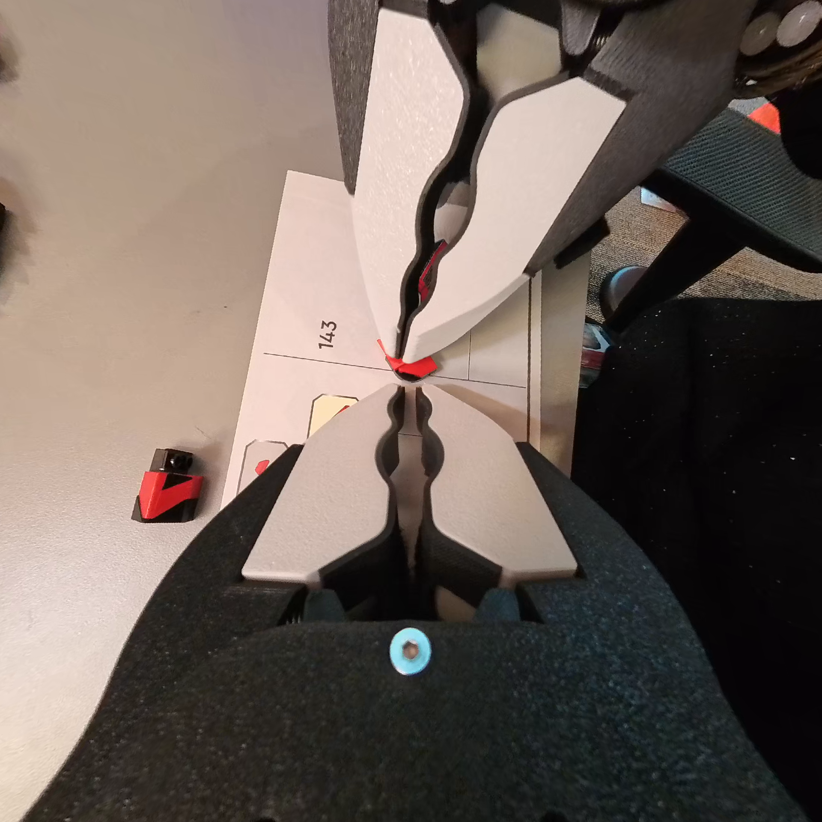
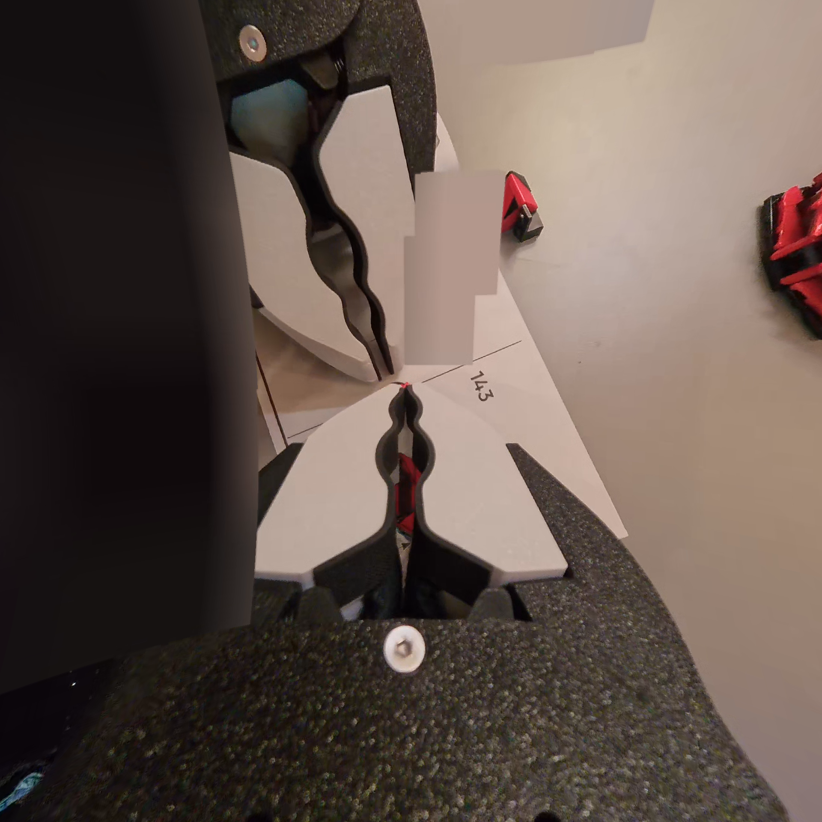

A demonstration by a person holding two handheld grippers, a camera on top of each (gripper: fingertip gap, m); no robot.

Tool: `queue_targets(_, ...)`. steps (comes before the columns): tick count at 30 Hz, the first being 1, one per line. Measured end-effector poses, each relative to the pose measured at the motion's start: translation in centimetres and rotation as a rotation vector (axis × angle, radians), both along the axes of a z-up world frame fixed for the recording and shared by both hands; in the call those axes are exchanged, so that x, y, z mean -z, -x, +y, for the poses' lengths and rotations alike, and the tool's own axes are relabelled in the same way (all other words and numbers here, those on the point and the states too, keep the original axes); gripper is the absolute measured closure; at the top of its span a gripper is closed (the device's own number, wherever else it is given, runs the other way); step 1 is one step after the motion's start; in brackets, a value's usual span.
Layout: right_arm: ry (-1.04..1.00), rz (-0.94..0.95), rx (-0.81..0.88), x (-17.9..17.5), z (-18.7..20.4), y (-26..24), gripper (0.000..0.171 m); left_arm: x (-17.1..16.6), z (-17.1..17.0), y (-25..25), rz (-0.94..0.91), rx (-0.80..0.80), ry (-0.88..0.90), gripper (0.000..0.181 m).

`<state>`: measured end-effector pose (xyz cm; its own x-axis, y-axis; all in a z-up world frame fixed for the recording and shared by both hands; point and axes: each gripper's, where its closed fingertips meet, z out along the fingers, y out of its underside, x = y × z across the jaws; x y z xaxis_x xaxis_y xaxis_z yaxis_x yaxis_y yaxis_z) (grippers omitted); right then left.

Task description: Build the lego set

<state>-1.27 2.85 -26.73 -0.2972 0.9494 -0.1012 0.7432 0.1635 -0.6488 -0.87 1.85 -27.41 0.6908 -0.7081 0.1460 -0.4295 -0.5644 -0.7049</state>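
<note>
The small red piece is mostly hidden between fingertips, and the red-and-black model is cut off

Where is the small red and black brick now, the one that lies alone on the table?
In the left wrist view the red and black brick lies on the table at the left, beside the instruction sheet, apart from both tongs.

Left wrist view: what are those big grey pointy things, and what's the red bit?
Those are two pinching tools, each held by a person. A camera rides on each, looking along its fingers. In the left wrist view, the left gripper is at the bottom and the right gripper comes from the top; the right wrist view flips that. The right one pinches a small red piece. The left one is shut too, tip to tip. On the table lie an instruction sheet, a red-and-black block and a bigger red model.
</note>
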Motion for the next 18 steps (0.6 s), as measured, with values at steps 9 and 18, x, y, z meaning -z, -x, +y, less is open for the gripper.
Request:
queue_targets(9, 0.043, 0.092, 0.035, 0.02, -0.26, 0.06, 0.171, 0.02, 0.06, 0.04, -0.004, -0.005, 0.0, 0.178)
queue_targets(18, 0.034, 0.191, 0.113, 0.11, -0.33, 0.09, 0.171, 0.03, 0.11, 0.08, -0.012, -0.012, 0.004, 0.18)
